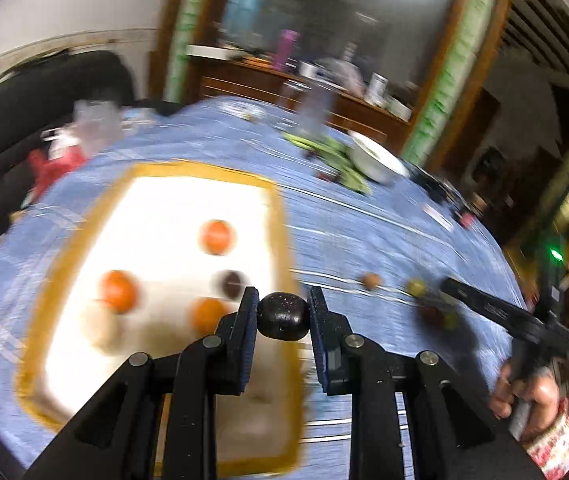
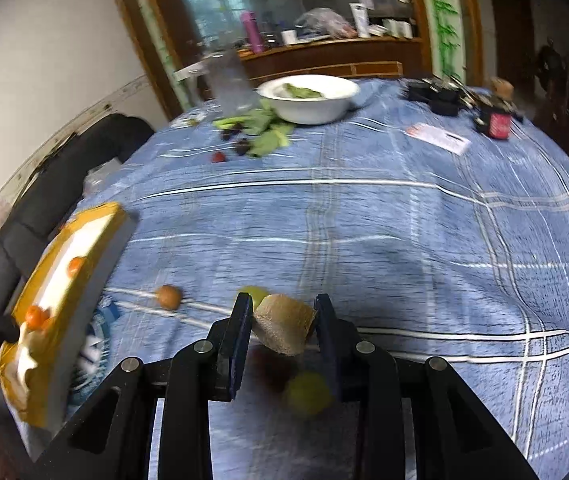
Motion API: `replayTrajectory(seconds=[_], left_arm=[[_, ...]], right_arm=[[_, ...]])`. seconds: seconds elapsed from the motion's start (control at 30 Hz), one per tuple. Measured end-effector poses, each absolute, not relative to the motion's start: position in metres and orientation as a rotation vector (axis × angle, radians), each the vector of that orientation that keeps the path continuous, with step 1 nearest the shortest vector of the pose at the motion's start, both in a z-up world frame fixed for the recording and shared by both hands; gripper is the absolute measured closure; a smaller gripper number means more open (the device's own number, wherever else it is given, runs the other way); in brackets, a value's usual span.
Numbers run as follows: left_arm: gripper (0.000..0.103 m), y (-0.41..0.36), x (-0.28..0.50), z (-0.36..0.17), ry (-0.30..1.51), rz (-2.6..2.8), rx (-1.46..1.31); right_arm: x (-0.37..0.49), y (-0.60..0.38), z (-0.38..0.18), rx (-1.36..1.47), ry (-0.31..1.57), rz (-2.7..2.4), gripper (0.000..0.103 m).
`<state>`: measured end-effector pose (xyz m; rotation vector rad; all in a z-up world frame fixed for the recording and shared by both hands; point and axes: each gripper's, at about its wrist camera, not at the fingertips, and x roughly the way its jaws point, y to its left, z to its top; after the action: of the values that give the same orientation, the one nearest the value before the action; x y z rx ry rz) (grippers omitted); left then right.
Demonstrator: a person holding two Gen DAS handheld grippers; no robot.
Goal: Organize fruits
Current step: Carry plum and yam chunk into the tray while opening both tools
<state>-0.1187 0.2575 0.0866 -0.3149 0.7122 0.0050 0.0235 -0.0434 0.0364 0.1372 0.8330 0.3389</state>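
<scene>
My left gripper (image 1: 282,314) is shut on a dark purple plum (image 1: 283,316) and holds it above the right edge of the yellow-rimmed white tray (image 1: 280,216). Three oranges (image 1: 217,237) and a dark fruit (image 1: 231,283) lie in the tray. My right gripper (image 2: 284,326) is shut on a brown kiwi (image 2: 284,329) above the blue cloth. A green fruit (image 2: 308,394) and a reddish one (image 2: 272,362) lie under it. A small brown fruit (image 2: 169,297) lies left of it. The right gripper also shows in the left wrist view (image 1: 444,286).
A white bowl (image 2: 310,98) with green leaves (image 2: 268,128) beside it stands at the table's far side. A clear cup (image 2: 230,84), a red can (image 2: 498,124), a card (image 2: 438,138) and dark clutter sit there too. A black chair (image 2: 64,168) stands left.
</scene>
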Motion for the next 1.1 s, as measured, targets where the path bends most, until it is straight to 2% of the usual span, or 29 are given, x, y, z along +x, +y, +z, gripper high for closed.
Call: replayTrajectory(seconds=[0.37,0.6,0.8,0.87,0.93,0.97,1.0,1.07,1.1], left_arm=[[0.079,0.344,-0.146,0.069,0.699,0.265,-0.345],[0.079,0.348,-0.144,0.050,0.747,0.232,-0.379],[0.078,0.355,-0.147,0.047,0.749,0.231,-0.414],[0.074,0.358,-0.148,0.047,0.749,0.231,-0.427],[0.058,0.361,-0.150,0.048,0.740,0.232,-0.445],[0.056,0.362,-0.151,0.048,0.734,0.233,-0.453],[0.055,0.362,-0.152,0.050,0.730,0.227,-0.462],[0.051,0.361,-0.152,0.051,0.729,0.225,-0.464],[0.049,0.360,-0.153,0.052,0.728,0.224,-0.461]], right_arm=[[0.000,0.105,0.083,0.015,0.846,0.654,0.068],[0.003,0.200,0.059,-0.072,0.958,0.771,0.068],[0.022,0.239,0.034,-0.130,1.023,0.740,0.068],[0.025,0.242,0.032,-0.138,1.027,0.737,0.068],[0.028,0.245,0.030,-0.136,1.031,0.742,0.068],[0.028,0.246,0.031,-0.137,1.032,0.744,0.065],[0.027,0.246,0.032,-0.141,1.026,0.746,0.062],[0.026,0.245,0.035,-0.141,1.011,0.743,0.046],[0.026,0.244,0.037,-0.137,1.000,0.738,0.046]])
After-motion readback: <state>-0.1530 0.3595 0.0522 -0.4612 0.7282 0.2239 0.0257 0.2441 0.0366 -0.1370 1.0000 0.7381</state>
